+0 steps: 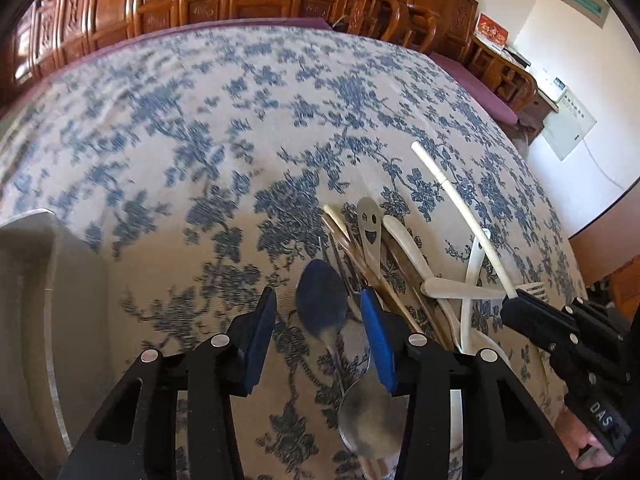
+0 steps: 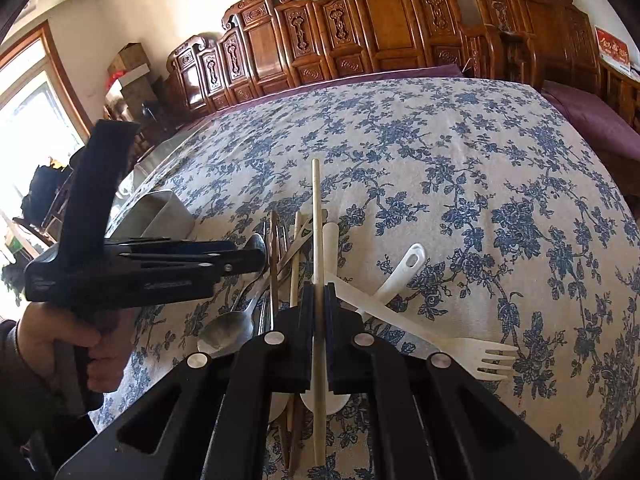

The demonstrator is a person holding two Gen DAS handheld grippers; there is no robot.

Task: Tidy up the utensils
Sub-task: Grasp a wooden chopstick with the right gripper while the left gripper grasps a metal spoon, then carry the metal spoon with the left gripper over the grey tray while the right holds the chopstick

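Chopstick [image 2: 317, 216] is clamped between the right claw [image 2: 319, 300] pads, raised over the utensil pile [image 1: 384, 272] on the bench [image 1: 200, 120]. Left claw [image 1: 316, 304] hangs wide open, empty, straddling a metal spoon [image 1: 322, 300]. Sorting has barely begun; grey container [image 2: 160, 212] awaits nearby.

The right claw [image 2: 319, 312] is clamped tight, its dark pads pressed together with only a thin stick between them. The left claw [image 1: 316, 320] hangs with fingers spread wide apart, the person's left hand [image 2: 80, 344] gripping its handle.
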